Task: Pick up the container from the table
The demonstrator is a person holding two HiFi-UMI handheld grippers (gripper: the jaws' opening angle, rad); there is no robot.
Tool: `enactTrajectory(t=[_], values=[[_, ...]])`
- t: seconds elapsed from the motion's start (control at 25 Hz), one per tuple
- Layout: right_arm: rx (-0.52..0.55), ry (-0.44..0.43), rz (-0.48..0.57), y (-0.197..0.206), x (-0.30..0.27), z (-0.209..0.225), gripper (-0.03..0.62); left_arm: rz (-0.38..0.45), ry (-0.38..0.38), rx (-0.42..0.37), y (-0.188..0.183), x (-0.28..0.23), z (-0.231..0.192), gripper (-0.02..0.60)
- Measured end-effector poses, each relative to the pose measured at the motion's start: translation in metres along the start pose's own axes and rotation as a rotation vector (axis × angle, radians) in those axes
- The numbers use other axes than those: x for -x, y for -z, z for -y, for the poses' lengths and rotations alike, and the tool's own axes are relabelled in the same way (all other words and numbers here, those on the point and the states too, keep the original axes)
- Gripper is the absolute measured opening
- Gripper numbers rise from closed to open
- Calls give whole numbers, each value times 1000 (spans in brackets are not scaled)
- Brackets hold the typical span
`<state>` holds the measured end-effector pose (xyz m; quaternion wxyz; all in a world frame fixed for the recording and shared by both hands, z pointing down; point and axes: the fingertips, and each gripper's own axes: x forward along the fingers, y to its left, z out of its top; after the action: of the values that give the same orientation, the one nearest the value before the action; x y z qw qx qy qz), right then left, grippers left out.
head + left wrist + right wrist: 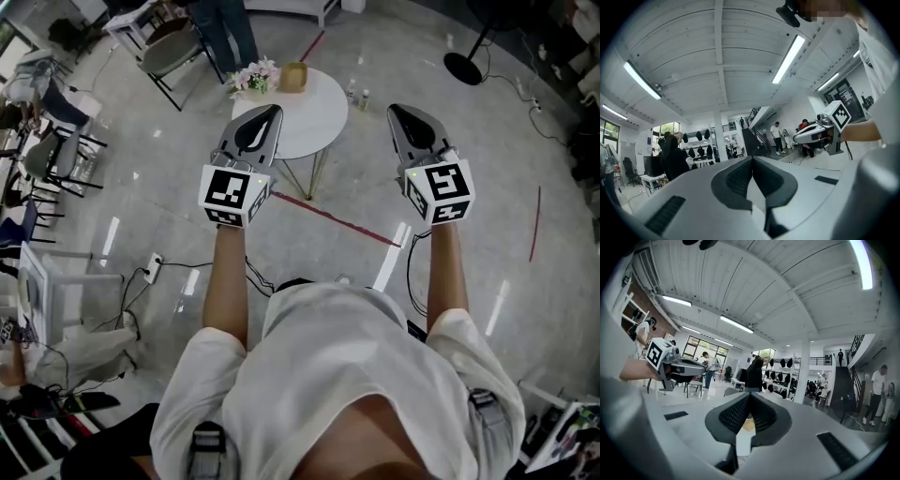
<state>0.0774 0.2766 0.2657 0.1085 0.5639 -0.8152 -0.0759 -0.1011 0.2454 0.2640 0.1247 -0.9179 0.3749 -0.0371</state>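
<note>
The container point(293, 77), a small tan tub, stands at the far edge of a round white table point(305, 127), beside a bunch of flowers point(253, 77). Both grippers are held level in the air, short of the table and apart from the container. My left gripper point(271, 110) hangs over the table's near left rim, and its jaws point(752, 159) are shut with nothing between them. To the right of the table my right gripper point(395, 110) is over the floor, jaws point(750, 394) shut and empty. Each gripper view looks across the room and shows the other gripper, not the table top.
A folding chair point(173, 52) and a standing person point(225, 28) are beyond the table. Two small bottles point(357, 94) stand on the floor at its right. A red tape line point(328, 214) crosses the floor. A fan base point(464, 67) and cables lie at the far right.
</note>
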Motion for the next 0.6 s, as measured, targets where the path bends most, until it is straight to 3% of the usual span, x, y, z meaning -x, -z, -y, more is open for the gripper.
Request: enactTrajectory(t=[0.16, 0.4, 0.6], values=[[-5, -19, 0, 12, 4, 17, 14, 1, -10, 49, 3, -8, 12, 17], [-30, -6, -9, 27, -9, 41, 15, -16, -41, 27, 10, -32, 10, 15], [-6, -16, -23, 42, -56, 63, 14, -22, -60, 14, 29, -77, -17, 17]])
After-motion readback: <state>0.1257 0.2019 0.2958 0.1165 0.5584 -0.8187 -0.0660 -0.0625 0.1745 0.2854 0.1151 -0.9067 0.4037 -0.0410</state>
